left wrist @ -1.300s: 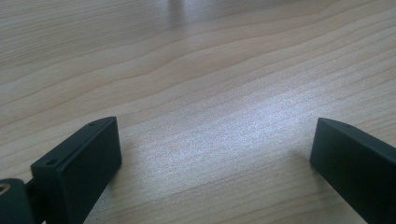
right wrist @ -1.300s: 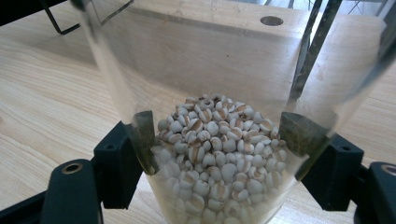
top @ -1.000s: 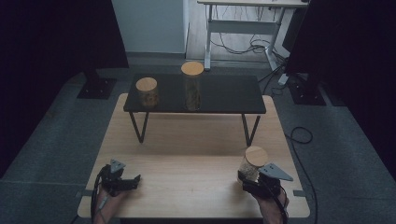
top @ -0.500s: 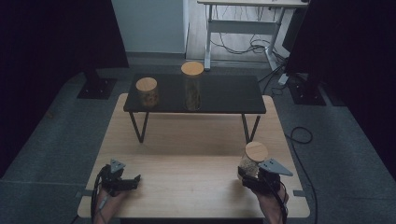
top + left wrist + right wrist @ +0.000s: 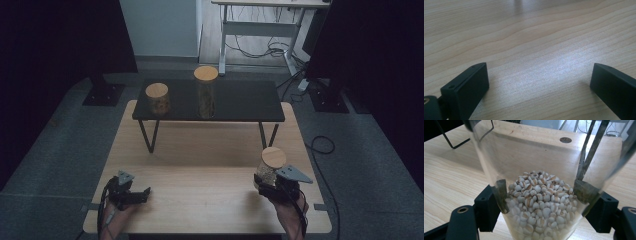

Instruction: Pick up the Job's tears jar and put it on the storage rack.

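My right gripper (image 5: 266, 181) is shut on a clear glass jar (image 5: 270, 167) with a round wooden lid, at the front right of the wooden table (image 5: 210, 155). In the right gripper view the jar (image 5: 541, 195) stands between both black jaws, partly filled with pale grains (image 5: 540, 205). At the front left, my left gripper (image 5: 145, 192) rests low on the wood, open, its jaws pointing right. In the left gripper view the left gripper (image 5: 539, 85) has only bare wood between its two jaws. Two more wooden-lidded jars, a short one (image 5: 157, 98) and a tall one (image 5: 206, 92), stand on a black low shelf (image 5: 250, 102).
The black shelf stands on thin metal legs (image 5: 146, 135) across the far half of the table. Grey carpet surrounds the table, with a cable loop (image 5: 320, 145) on the floor at right. A white desk frame (image 5: 260, 27) stands behind.
The jar in my right gripper has shifted slightly. The left gripper has stayed put.
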